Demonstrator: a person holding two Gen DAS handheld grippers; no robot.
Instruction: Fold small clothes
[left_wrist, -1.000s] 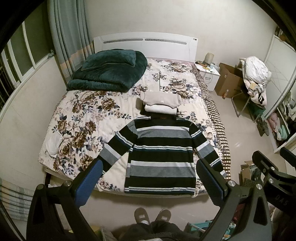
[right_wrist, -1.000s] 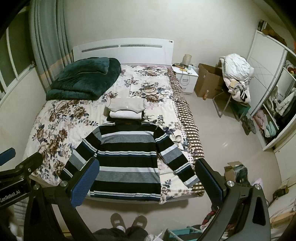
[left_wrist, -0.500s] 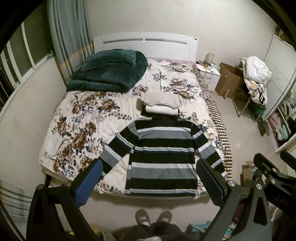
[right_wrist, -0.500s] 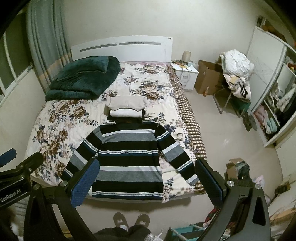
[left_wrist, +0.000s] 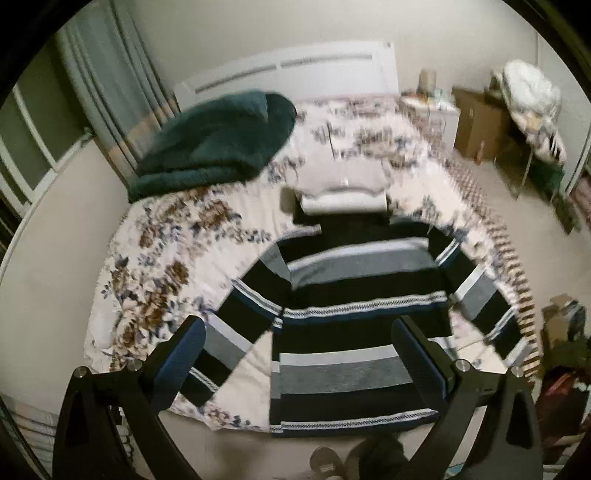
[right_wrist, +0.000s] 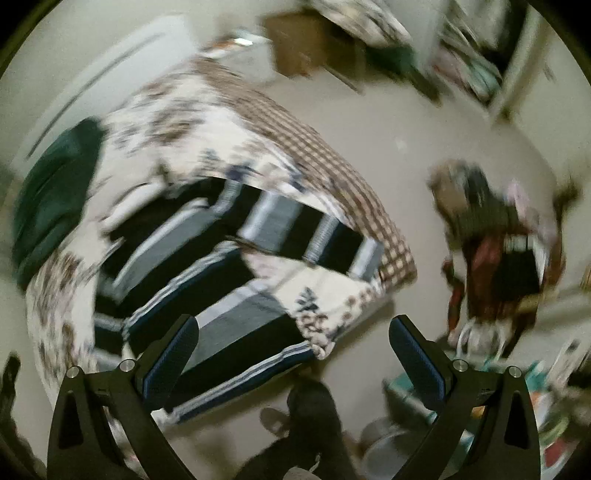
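Note:
A black, grey and white striped sweater (left_wrist: 354, 317) lies flat with sleeves spread at the foot of the floral bed (left_wrist: 155, 258). My left gripper (left_wrist: 299, 354) hovers open above its lower half, nothing between the blue pads. The right wrist view is blurred and tilted: the sweater (right_wrist: 207, 266) runs diagonally, its right sleeve (right_wrist: 314, 232) near the bed's checked edge. My right gripper (right_wrist: 293, 356) is open and empty above the hem corner and floor. Folded pale clothes (left_wrist: 341, 192) are stacked beyond the collar.
A dark green blanket (left_wrist: 218, 144) is piled at the head of the bed. A cardboard box (left_wrist: 480, 125) and a chair with laundry (left_wrist: 532, 96) stand right. Clutter (right_wrist: 498, 236) lies on the floor beside the bed. The person's foot (left_wrist: 325, 461) shows below.
Both grippers have dropped closer to the sweater. The right gripper has swung right and rolled, so its view is now tilted and blurred. Both stay open.

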